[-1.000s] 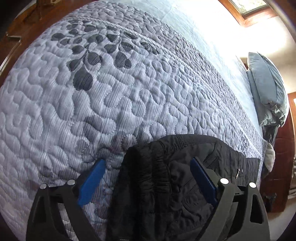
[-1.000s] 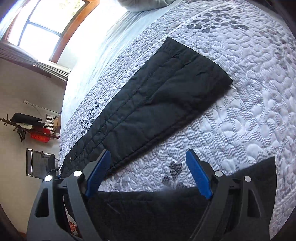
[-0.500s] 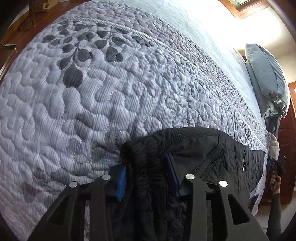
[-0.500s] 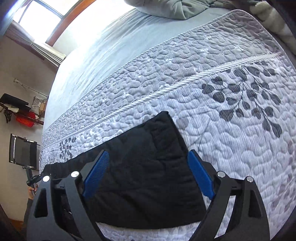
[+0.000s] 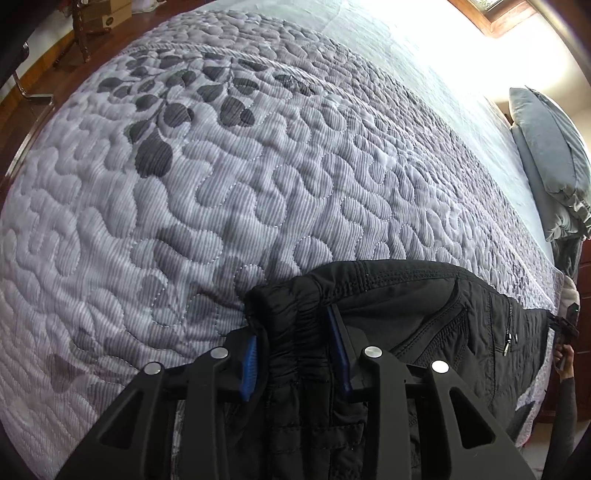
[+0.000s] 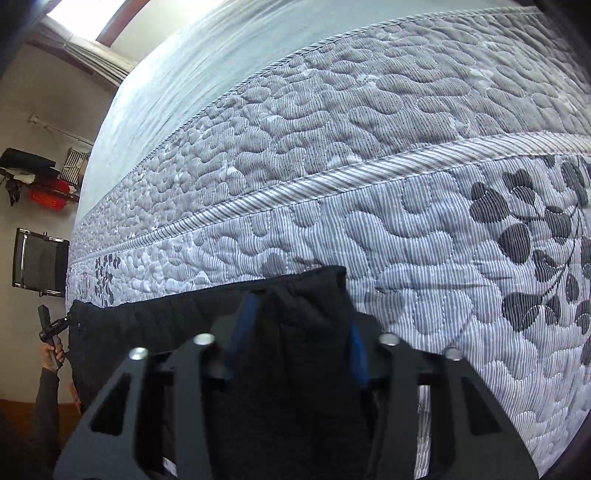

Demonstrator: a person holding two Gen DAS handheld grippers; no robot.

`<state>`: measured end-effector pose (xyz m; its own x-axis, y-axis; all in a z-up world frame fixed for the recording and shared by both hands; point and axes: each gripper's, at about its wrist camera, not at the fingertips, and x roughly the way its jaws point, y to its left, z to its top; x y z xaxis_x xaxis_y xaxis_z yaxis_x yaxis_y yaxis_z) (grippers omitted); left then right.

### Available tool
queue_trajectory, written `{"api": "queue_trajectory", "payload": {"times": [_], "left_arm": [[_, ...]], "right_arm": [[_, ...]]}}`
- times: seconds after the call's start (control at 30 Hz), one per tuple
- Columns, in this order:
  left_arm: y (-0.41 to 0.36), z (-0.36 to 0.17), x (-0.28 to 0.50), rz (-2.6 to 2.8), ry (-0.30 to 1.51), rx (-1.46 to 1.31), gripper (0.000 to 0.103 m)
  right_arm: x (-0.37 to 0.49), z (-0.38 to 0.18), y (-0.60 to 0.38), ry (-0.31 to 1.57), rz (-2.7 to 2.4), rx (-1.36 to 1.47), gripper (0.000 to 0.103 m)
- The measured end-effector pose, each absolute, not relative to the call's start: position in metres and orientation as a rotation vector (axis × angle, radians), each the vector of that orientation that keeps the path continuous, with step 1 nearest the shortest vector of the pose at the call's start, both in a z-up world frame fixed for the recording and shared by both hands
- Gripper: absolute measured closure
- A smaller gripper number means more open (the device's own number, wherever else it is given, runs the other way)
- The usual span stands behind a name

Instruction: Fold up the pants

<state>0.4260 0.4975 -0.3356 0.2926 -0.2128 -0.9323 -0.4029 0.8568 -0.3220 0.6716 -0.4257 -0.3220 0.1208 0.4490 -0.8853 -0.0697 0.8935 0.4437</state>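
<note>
The left wrist view looks forward from just behind its black two-finger gripper (image 5: pixel 293 347), close above the grey quilted bedspread (image 5: pixel 221 192), with a grey pillow (image 5: pixel 550 155) at the right edge of the frame. The right wrist view sits equally low behind its own gripper (image 6: pixel 301 332), facing a wall shelf (image 6: pixel 40 181) at left. Both share the black padded pants (image 5: pixel 424 314) at bottom centre.

Daylit from a window (image 5: pixel 495 14) at upper right, with glare bleaching the far bedspread (image 5: pixel 424 66). Strong fisheye bending at edges. Blurred right gripper (image 6: pixel 299 332) close up.
</note>
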Motion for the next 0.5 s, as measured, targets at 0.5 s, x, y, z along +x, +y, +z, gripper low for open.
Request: {"api": "queue_trajectory", "payload": {"times": [0.5], "left_arm": [[0.489,-0.241,0.401,0.179,1.108,-0.550,0.090]], "right_arm": [[0.585,-0.182,-0.435,1.192,0.344,0.278,0.097]]}}
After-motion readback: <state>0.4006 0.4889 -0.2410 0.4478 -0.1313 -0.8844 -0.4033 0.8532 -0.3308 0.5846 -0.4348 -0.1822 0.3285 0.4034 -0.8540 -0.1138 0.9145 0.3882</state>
